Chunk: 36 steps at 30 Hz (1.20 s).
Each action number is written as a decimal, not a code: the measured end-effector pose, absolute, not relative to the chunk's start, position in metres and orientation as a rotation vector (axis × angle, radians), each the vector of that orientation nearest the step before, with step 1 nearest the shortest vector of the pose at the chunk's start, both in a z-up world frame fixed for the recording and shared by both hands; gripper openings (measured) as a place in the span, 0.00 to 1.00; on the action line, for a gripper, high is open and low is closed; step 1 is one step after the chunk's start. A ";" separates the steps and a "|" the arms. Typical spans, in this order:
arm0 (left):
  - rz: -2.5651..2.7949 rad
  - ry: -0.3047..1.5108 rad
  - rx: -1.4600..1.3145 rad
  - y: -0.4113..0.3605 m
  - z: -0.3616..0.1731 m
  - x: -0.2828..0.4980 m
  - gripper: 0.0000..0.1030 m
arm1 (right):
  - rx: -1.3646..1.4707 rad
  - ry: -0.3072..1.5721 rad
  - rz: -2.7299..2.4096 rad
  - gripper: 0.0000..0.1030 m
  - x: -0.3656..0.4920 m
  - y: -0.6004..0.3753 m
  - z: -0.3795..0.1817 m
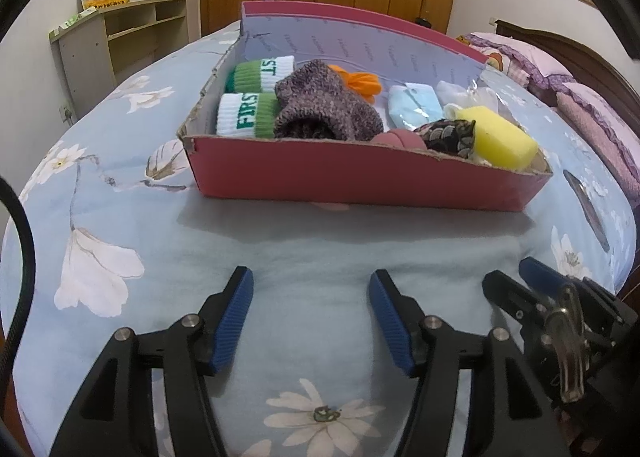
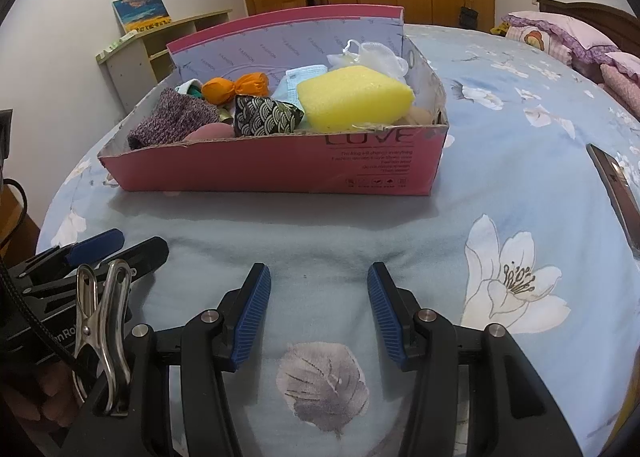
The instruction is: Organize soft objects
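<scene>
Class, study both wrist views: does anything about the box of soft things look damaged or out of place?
Yes. The pink box has a torn, ragged front rim, with raw cardboard showing at its corners. The yellow sponge sits piled above the rim instead of lying flat. Both grippers are open and empty.

Pink box (image 2: 256, 167) on the bed holds soft things — yellow sponge (image 2: 354, 97) at one end; purple knit sock (image 1: 326, 105) near the other.
</scene>
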<state>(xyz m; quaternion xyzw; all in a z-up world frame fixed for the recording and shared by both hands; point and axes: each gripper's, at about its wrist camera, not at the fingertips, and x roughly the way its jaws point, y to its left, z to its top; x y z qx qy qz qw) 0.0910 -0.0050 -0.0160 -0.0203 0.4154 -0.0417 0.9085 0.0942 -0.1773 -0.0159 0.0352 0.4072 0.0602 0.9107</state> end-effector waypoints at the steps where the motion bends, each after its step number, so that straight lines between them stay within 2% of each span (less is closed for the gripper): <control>1: -0.086 0.857 -0.041 -0.005 -0.016 0.091 0.63 | 0.075 0.839 0.125 0.51 0.094 -0.178 -0.016; 36: -0.091 0.848 -0.045 -0.006 -0.017 0.090 0.66 | 0.072 0.835 0.120 0.51 0.094 -0.180 -0.017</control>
